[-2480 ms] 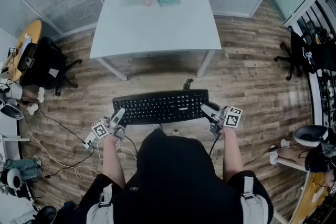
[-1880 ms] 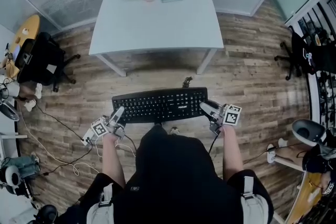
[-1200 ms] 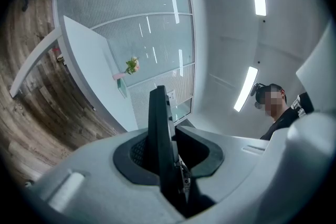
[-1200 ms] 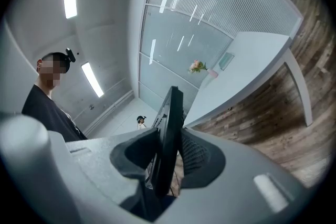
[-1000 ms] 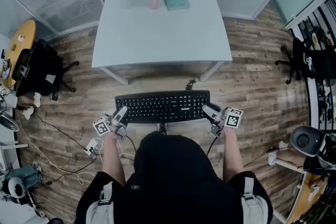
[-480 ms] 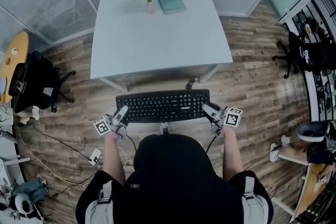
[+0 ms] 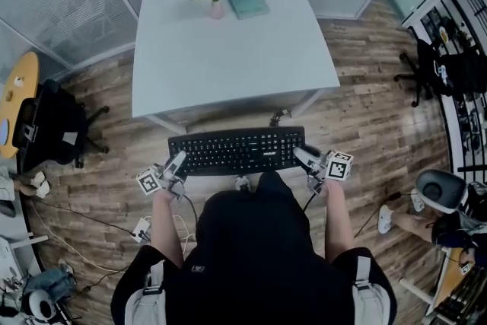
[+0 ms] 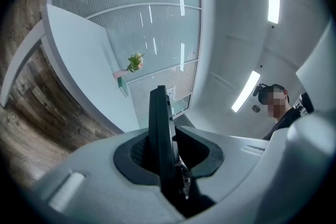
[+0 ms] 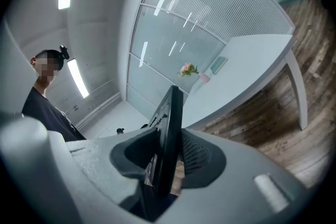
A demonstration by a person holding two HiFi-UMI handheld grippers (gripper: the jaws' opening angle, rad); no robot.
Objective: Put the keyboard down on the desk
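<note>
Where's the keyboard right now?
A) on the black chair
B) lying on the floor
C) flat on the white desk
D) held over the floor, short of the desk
D: the keyboard hangs between the left claw and right claw above the floor, short of the desk.

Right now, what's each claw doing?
Left claw: closed on the keyboard, left end.
Right claw: closed on the keyboard, right end.
</note>
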